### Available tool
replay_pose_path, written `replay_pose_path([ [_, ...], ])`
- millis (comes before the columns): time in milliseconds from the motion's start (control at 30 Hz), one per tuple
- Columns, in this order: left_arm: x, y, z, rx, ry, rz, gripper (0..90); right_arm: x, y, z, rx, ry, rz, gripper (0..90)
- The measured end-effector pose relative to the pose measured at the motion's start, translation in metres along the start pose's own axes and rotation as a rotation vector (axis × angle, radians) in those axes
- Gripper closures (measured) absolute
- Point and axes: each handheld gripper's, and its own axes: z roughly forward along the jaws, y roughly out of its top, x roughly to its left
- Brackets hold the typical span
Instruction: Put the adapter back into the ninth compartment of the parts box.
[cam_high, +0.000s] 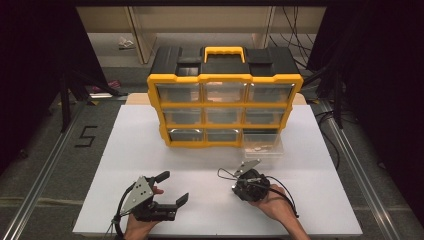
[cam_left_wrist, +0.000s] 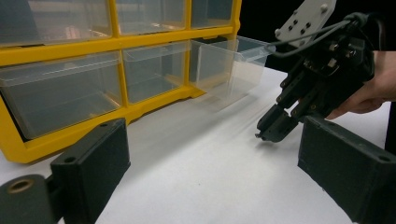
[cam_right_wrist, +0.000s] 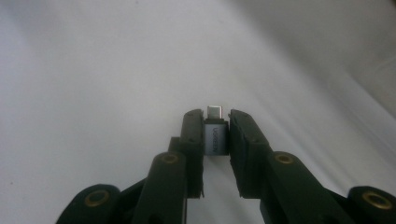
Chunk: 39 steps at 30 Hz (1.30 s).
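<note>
Two black jaws of the right tool (cam_right_wrist: 216, 140) pinch a small, smooth grey metal adapter (cam_right_wrist: 215, 138) at centre frame; the left tool (cam_high: 171, 189) gapes empty.

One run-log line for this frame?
right gripper: shut on USB adapter | left gripper: open, idle | bottom-right drawer: pulled out

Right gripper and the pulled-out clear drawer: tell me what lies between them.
Nothing but bare white table: in the high view the stretch from the right gripper, shut on a small adapter, to the pulled-out drawer holds nothing.
</note>
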Motion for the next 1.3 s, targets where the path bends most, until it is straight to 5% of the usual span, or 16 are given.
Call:
replay_pose_path([
  [667,0.001,0.001,-0.001,-0.011,-0.001,-0.006,8.4,0.004,0.008,-0.041,-0.218,-0.017,-0.02,76.6],
  [1300,0.0,0.001,-0.002,-0.019,-0.001,-0.008,8.4,-0.001,0.008,-0.065,-0.357,-0.039,-0.017,76.6],
])
